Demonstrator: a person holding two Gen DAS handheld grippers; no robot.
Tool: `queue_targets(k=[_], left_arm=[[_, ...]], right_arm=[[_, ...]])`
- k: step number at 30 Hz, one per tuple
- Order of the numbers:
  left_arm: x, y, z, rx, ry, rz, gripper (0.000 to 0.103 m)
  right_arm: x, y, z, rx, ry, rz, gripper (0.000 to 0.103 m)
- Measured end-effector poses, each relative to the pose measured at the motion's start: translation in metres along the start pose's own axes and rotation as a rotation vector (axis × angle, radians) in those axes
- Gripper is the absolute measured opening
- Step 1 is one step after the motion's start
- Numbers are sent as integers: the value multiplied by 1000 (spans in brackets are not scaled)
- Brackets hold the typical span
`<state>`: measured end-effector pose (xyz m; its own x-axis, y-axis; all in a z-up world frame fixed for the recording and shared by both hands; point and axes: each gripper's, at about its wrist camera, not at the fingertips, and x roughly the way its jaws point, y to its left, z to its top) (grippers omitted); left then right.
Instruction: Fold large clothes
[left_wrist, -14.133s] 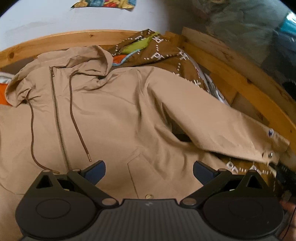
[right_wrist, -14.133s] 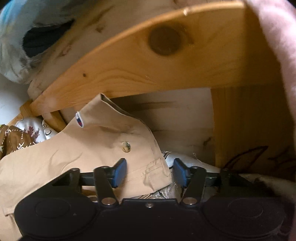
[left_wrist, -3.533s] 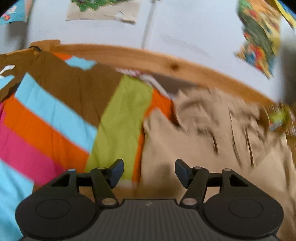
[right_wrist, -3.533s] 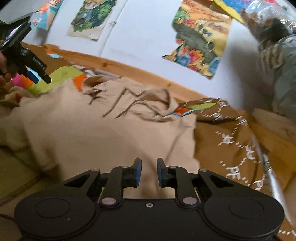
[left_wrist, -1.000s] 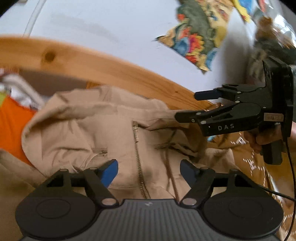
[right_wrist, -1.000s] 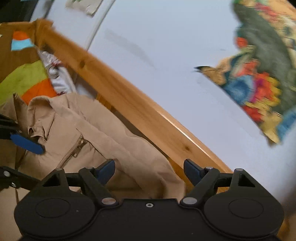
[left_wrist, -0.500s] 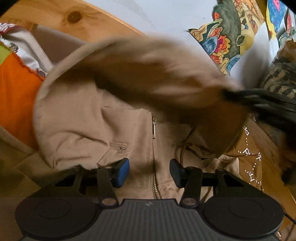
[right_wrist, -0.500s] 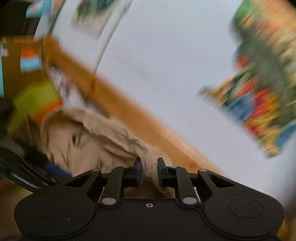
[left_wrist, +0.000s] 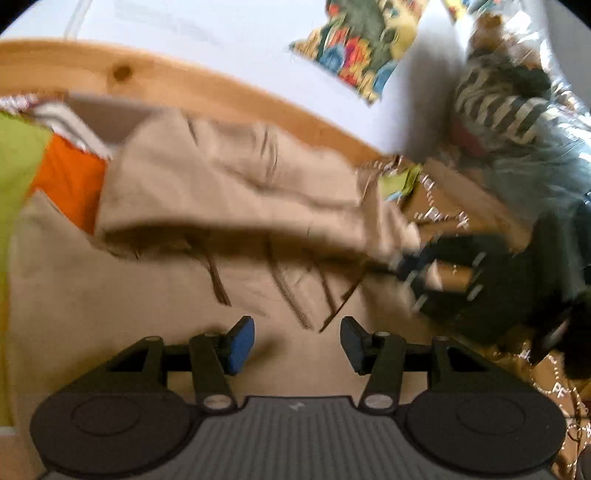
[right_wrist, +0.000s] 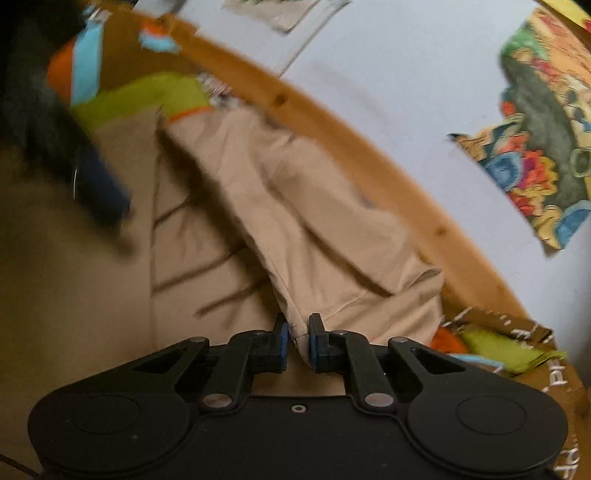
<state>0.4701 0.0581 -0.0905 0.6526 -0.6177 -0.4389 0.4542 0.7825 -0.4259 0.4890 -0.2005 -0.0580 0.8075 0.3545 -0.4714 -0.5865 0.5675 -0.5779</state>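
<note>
A tan hooded jacket (left_wrist: 110, 302) lies spread on the bed, its body filling the lower left wrist view. Its hood (left_wrist: 229, 192) is folded down over the chest, with drawstrings (left_wrist: 280, 284) and zipper trailing beneath it. My left gripper (left_wrist: 297, 341) hovers open over the jacket's chest, nothing between its fingers. In the right wrist view my right gripper (right_wrist: 295, 343) is shut on the hood's edge (right_wrist: 295, 240), the cloth running up and left from the pads. The right gripper (left_wrist: 443, 273) shows blurred at the hood's right end in the left wrist view.
A wooden bed rail (left_wrist: 207, 92) curves behind the jacket, under a white wall with a colourful poster (left_wrist: 354, 59). A striped bedcover (left_wrist: 62, 173) in orange and green lies left, brown patterned fabric (left_wrist: 436, 210) right. A pile of bagged clothes (left_wrist: 524, 122) sits at far right.
My right gripper shut on the hood's edge and drew the hood down over the jacket's chest. My left gripper opened wider and pulled back from the collar.
</note>
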Motion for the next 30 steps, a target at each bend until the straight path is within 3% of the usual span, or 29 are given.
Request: queue_targets(k=[3,6,8,9,11,13,15,18,19,23,25,27,29,30], left_arm=[[-10,2,7,-50,-99,-11,56],[-1,2,26,-133,-156,-16,56],[10,0,40,-133,-181,2,56],[18,1,47,-128,-181,12,55],[40,10,54,-165,-157,17,45],[59,17,52,-247,-133,-8,29],[70,26,43,-313,-118,-32,27],[82,31,30,-304,-76,-13,23],[83,33,28,-300,-72,-7,23],[89,39,29,-329,-68,-9,21],[89,43,27,-340,-66,-14,17],[88,48,24,-352,-69,-20,15],[88,50,22,-358,-74,-26,14],[86,53,18,-362,-75,-30,14]], right_arm=[[5,19,-13,-45,24,-15,13],[-8,15,-12,-11,25,4,34],[-24,4,-3,-7,29,19,39],[-32,-2,3,-3,28,8,40],[-40,-25,20,13,20,-28,45],[-35,-51,39,42,40,-48,56],[-21,-71,57,75,74,5,75],[6,-81,84,74,109,126,94],[18,-79,93,55,125,161,95],[64,-62,128,-95,193,222,96],[80,-54,139,-162,214,212,93],[97,-51,146,-218,240,181,77],[108,-55,149,-204,272,171,67],[111,-58,150,-182,281,173,51]])
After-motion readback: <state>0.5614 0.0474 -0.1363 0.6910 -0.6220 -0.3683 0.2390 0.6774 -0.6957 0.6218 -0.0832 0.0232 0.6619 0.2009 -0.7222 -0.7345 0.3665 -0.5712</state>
